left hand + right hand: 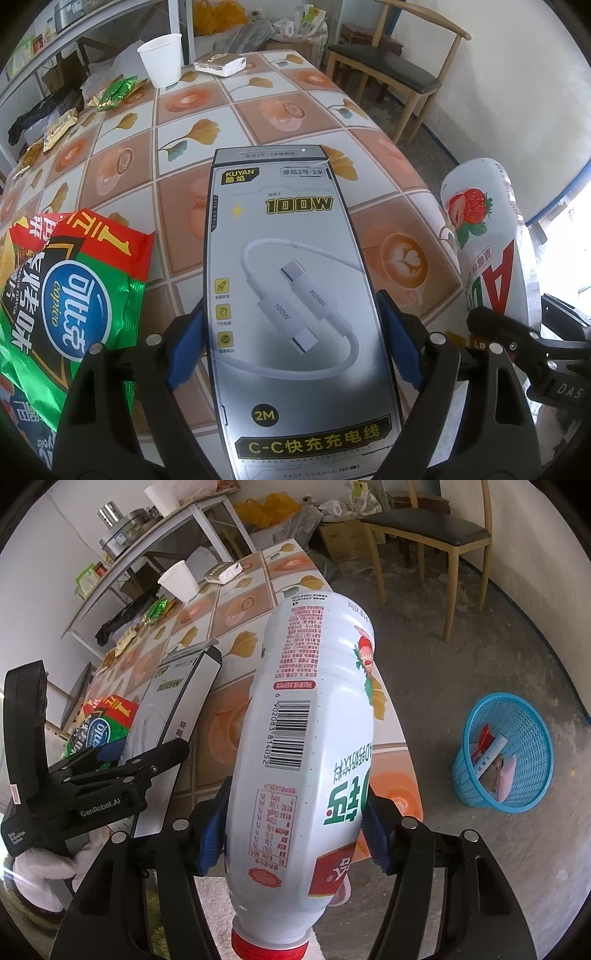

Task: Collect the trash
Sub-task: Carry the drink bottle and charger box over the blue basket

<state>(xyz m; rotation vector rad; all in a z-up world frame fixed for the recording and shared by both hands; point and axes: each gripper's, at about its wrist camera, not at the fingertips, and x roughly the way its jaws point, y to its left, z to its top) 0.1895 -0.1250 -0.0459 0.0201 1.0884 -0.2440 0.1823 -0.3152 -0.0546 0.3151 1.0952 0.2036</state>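
While the tiled-pattern table (295,96) fills most of both views, everything else is placed against it: a wooden chair (436,535) stands on the floor past its far right corner, and a blue mesh wastebasket (504,755), with wrappers already inside, sits on the floor off its right edge. Above the table's near edge, the left gripper (291,336) is clamped on a grey charging-cable box (291,277), its blue pads pressing the box's two long sides. To the right of that, over the table's near right corner, the right gripper (295,838) grasps a white strawberry drink bottle (310,716), red cap toward the camera and base pointing away. A green and red chip bag (62,295) lies on the table's near left part. Toward the far end a white paper cup (162,59) stands upright, with a small flat pack (219,64) just beside it, and small snack wrappers (114,94) lie scattered along the table's left edge
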